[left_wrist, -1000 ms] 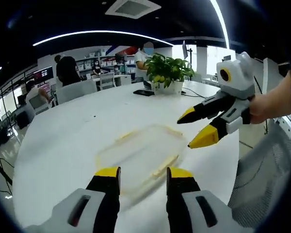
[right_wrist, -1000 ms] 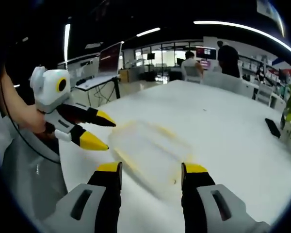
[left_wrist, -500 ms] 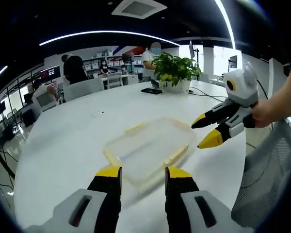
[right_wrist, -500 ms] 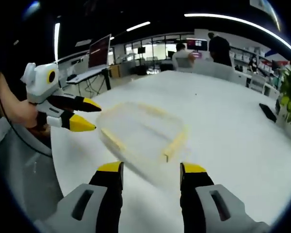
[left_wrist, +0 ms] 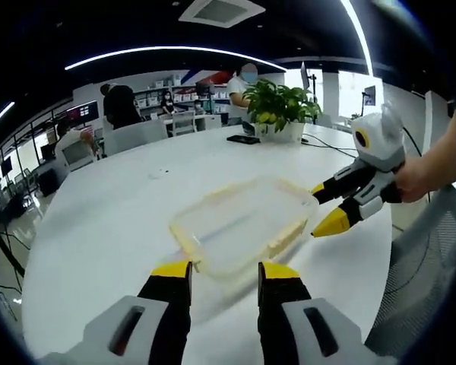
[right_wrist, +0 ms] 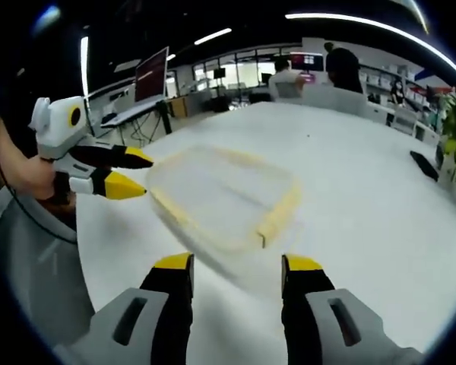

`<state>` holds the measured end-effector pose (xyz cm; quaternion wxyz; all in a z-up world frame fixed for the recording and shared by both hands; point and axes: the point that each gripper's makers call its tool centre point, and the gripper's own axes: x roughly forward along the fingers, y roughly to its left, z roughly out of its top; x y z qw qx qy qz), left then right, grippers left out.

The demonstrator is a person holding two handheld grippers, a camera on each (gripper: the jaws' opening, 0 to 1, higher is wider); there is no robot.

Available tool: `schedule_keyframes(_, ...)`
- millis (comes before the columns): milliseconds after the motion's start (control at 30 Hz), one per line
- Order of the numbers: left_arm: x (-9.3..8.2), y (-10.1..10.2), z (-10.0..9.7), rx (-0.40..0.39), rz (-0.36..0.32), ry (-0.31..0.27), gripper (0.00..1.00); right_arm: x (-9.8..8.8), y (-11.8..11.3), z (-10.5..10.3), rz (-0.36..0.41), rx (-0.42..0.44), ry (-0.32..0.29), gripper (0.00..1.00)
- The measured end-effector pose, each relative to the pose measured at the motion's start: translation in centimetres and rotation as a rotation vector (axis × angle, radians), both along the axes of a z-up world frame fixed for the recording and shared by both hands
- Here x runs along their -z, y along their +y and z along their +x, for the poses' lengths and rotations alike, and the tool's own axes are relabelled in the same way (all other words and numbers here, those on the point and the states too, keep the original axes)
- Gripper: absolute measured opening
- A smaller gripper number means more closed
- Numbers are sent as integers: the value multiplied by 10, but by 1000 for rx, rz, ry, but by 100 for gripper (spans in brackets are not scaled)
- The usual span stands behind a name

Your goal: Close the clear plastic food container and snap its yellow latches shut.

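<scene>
The white round table (left_wrist: pixel 99 220) carries the clear container (left_wrist: pixel 243 220) near its edge, straight ahead of both grippers, long axis running between them. The left gripper (left_wrist: pixel 223 268) and right gripper (right_wrist: pixel 234 261) hover at opposite ends, about equally near, jaws parted and empty. Motion blur hides the yellow latches' (right_wrist: pixel 280 213) state.

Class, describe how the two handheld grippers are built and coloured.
Each gripper has black jaws with yellow tips on grey-white bases with dark slots. Seen from outside, the right gripper carries a white head with a yellow-ringed round lens; the left gripper looks alike.
</scene>
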<state>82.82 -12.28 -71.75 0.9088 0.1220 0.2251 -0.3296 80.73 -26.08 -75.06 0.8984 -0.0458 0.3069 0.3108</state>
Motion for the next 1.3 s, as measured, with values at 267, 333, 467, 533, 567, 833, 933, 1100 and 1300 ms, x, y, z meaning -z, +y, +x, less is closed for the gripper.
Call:
schedule_keyframes(267, 17, -3, 8, 39, 62, 24, 27, 5, 3, 2, -17, -20, 3, 42)
schedule_keyframes(333, 21, -4, 9, 51, 76, 30, 27, 5, 5, 4, -17, -25, 2, 42)
schedule_keyframes(467, 23, -4, 9, 66, 91, 36, 27, 6, 8, 6, -28, -46, -7, 41)
schedule_keyframes(533, 23, -4, 9, 67, 88, 37, 27, 5, 9, 7, -33, -50, -13, 40)
schedule_keyframes(567, 24, -4, 9, 69, 89, 38, 26, 5, 9, 8, -37, -49, -14, 39)
schedule_keyframes(833, 27, -3, 6, 68, 92, 41, 23, 6, 4, 11, -77, -54, -34, 32)
schedule_keyframes(933, 26, -1, 5, 65, 96, 38, 23, 6, 6, 11, -82, -59, -35, 32)
schedule_keyframes(1100, 27, 12, 6, 43, 96, 39, 23, 6, 17, 13, -69, -68, -25, 30)
schedule_keyframes(1300, 29, 31, 7, 16, 110, 40, 20, 7, 36, 16, -54, -89, -25, 27)
